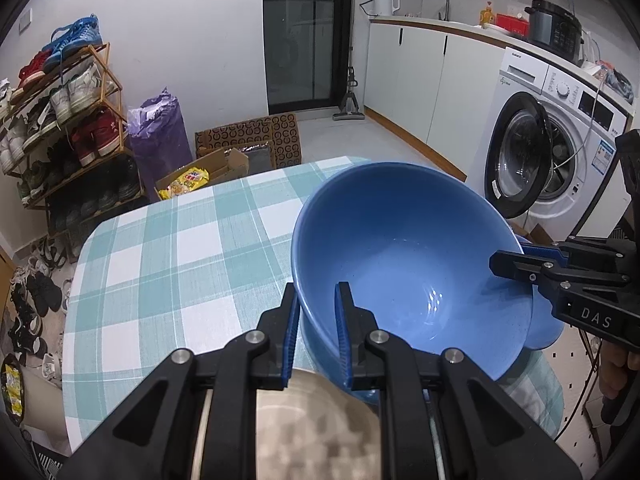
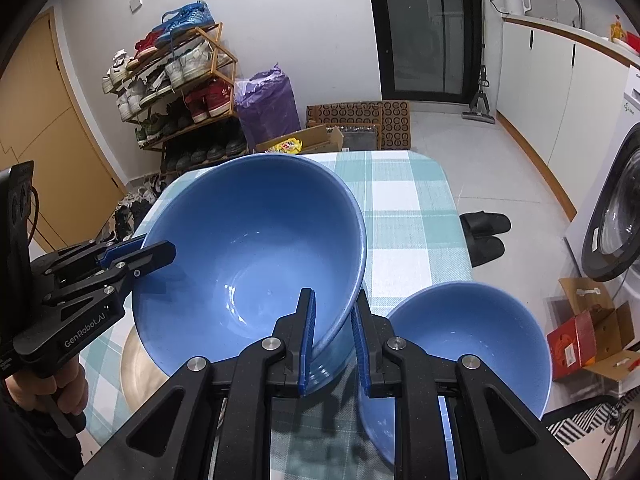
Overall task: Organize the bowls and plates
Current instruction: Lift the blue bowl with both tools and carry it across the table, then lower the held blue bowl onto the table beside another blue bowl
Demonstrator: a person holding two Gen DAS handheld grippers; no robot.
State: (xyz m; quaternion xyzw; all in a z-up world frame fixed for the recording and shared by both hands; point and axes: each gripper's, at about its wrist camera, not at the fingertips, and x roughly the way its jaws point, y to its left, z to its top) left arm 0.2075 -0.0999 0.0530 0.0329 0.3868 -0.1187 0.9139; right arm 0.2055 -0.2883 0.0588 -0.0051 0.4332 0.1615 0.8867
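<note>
Above the checked table (image 2: 412,204), just left of the small bowl (image 2: 472,344), I clench the big bowl (image 2: 248,256) by opposite rims, left gripper (image 1: 318,336) and right gripper (image 2: 334,340) sharing its weight to keep it steady.

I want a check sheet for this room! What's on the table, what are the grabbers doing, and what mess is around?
Surface: table with green-and-white checked cloth.
Job's things: big bowl, blue, tilted, held off the cloth by both grippers; small bowl, blue, upright beside it; beige dish partly under the big bowl.
Clutter: nothing else seen on the table.
Grippers: left gripper shut on the big bowl's rim; right gripper shut on the opposite rim.
Cables: kettle cord on the wall; thin wire over the washer.
Surroundings: shoe rack, purple bag, boxes, slippers on the floor.
</note>
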